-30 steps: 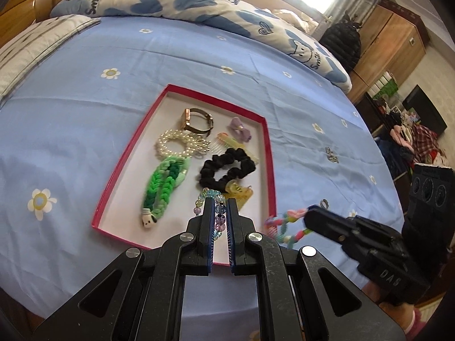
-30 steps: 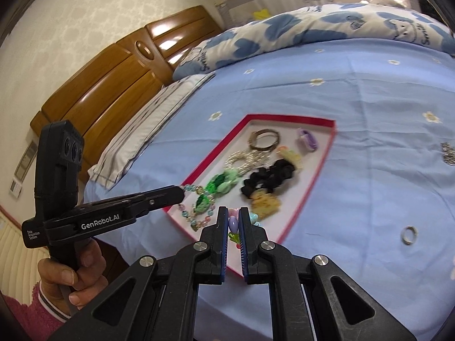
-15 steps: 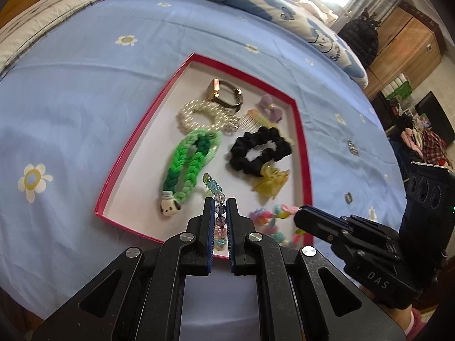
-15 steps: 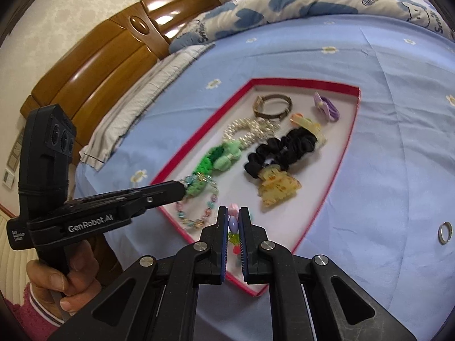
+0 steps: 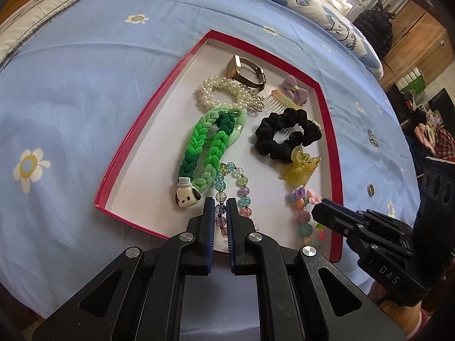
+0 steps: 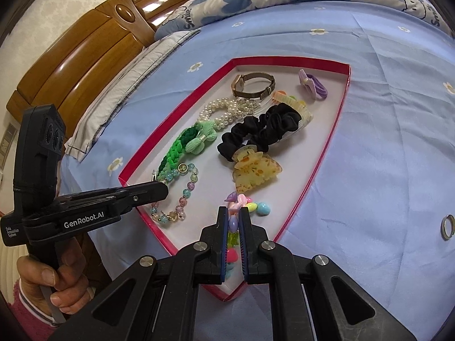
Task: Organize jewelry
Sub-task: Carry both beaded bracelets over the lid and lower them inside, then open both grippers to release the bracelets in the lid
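A: State the condition of the left tongs point(image 5: 220, 211)

B: The left tongs were clamped on the glass bead bracelet point(image 5: 231, 191). The beads sat between the two blue-lined pads, and the rest of the loop lay on the white floor of the red tray point(image 5: 136, 130), at about 12 o'clock from the tong tips in the left wrist view

A: And the right tongs point(image 6: 233, 221)?

B: Clamped on the pastel charm bracelet point(image 6: 250, 206). Several charms lay on the tray floor at 12 to 1 o'clock from the tips; further charms showed between the pads. Both bracelets sat at the near end of the tray

A: List the other tray contents

B: In the left wrist view: a green braided hair tie point(image 5: 210, 145) with a white dog charm point(image 5: 186, 196) at 11 o'clock from the left tongs; a pearl bracelet point(image 5: 219, 92) and a gold watch point(image 5: 247, 74) farther out at 12 o'clock; a black scrunchie point(image 5: 284, 135) and a yellow claw clip point(image 5: 300, 169) at 1 o'clock; a comb point(image 5: 280, 103) and a purple bow point(image 5: 295, 92) toward the far corner. The claw clip touched the scrunchie

A: Anything outside the tray?

B: A metal ring point(image 6: 447, 226) lay on the blue bed sheet point(image 6: 384, 142), well apart from the tray, at 3 o'clock from the right tongs in the right wrist view. A hand point(image 6: 51, 278) gripped the handle of the left tool
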{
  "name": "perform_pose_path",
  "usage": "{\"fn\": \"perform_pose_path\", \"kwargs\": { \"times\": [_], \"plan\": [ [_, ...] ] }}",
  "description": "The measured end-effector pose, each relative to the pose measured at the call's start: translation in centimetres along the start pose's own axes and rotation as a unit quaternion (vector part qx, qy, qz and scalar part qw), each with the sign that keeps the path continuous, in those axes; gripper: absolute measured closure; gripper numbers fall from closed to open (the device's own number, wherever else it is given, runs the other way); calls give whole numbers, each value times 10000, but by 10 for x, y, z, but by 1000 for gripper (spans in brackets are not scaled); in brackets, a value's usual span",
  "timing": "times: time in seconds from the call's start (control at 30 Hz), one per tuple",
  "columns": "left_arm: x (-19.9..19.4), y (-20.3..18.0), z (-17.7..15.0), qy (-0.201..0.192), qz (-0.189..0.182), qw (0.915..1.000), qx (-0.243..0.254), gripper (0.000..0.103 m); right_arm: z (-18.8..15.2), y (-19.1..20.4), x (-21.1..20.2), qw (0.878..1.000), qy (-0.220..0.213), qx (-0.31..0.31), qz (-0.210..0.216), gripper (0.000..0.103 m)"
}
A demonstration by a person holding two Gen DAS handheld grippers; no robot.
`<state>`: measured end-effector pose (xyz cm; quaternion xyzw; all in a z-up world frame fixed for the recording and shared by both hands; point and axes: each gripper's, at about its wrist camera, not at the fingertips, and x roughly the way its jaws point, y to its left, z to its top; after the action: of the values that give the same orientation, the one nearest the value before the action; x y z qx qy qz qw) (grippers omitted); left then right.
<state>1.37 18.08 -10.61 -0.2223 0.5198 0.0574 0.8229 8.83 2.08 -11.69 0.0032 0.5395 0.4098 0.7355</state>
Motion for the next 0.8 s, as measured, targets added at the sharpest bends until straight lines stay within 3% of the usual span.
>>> {"fn": "perform_pose_path", "kwargs": {
  "times": [0.33, 0.5, 0.67, 0.73, 0.8],
  "plan": [
    [1, -3, 1, 16, 113, 9999, 28, 96, 0, 1, 3, 10000, 38, -58, -47, 92],
    [-1, -4, 0, 12, 113, 9999, 32, 90, 0, 0, 2, 10000, 21, 20, -5, 91],
    [-6, -10, -1, -42, 159, 9998, 115, 80, 0, 0, -5, 9999, -118, 51, 18, 77],
    [-8, -11, -1, -67, 168, 9998, 124, 78, 1, 0, -10, 9998, -196, 63, 0, 65],
    [-11, -11, -2, -100, 186, 9997, 125, 75, 2, -1, -12, 9997, -248, 85, -15, 65]
  ]
}}
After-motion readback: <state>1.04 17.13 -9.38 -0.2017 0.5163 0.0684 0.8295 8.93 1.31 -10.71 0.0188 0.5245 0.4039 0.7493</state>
